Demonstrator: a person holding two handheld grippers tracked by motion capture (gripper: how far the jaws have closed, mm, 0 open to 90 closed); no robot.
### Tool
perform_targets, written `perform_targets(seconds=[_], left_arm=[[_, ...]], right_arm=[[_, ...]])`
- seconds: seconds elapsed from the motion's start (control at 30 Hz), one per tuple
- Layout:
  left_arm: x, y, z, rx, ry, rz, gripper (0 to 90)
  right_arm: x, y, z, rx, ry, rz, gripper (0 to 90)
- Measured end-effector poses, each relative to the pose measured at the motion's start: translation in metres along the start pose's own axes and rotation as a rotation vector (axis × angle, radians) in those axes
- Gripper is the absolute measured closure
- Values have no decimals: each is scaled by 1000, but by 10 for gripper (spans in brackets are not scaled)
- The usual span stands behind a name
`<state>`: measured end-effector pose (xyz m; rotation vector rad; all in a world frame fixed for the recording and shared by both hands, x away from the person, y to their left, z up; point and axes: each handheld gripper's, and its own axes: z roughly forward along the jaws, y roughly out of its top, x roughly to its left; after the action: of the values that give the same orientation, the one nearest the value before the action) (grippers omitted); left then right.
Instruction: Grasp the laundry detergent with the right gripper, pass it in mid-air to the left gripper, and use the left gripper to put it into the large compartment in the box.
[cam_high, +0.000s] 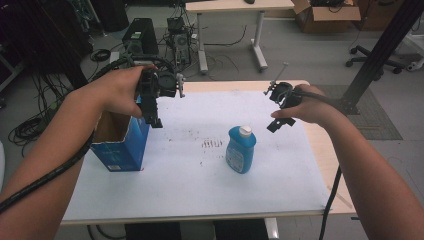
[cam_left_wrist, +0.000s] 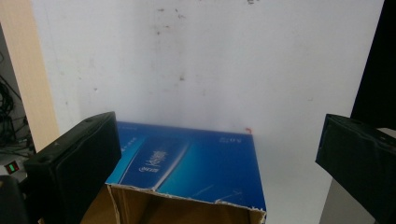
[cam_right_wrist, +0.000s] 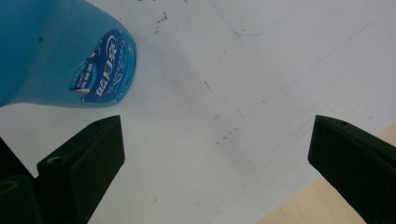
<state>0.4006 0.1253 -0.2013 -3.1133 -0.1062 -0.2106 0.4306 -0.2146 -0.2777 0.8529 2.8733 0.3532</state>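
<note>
table (cam_high: 280, 190) carries our things: the open blue box (cam_high: 122, 145) near its left edge, the blue bottle (cam_high: 240, 150) upright towards the middle. we hold the left gripper (cam_high: 156, 119) above the box, jaws apart, and the right gripper (cam_high: 276, 124) just beyond the bottle, jaws spread, gripping nothing.

A box (cam_high: 121, 142) stands on the surface (cam_high: 190, 185) at centre left of the frame, open end up. A bottle (cam_high: 240, 149) stands upright right of it, well apart, near the middle. The left claw (cam_high: 154, 119) hangs over the box's far edge; the right claw (cam_high: 278, 121) hangs right of and behind the bottle.
</note>
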Motion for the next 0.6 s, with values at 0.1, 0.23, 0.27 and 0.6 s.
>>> perform_targets(seconds=[0.1,0.23,0.27,0.6], left_arm=[[0,-1,-1,2,2,1,2],[-1,-2,-1,0,1,-3,2],[-1,-2,-1,-2,2,-4,2],[-3,-3,0,-2,0,0,2]], right_arm=[[2,-5,0,-5,2,-3,37],[9,-14,0,-23,9,-10,37],[11,-15,-1,-25,10,-10,36],[32,-32,-1,-57,24,-42,35]])
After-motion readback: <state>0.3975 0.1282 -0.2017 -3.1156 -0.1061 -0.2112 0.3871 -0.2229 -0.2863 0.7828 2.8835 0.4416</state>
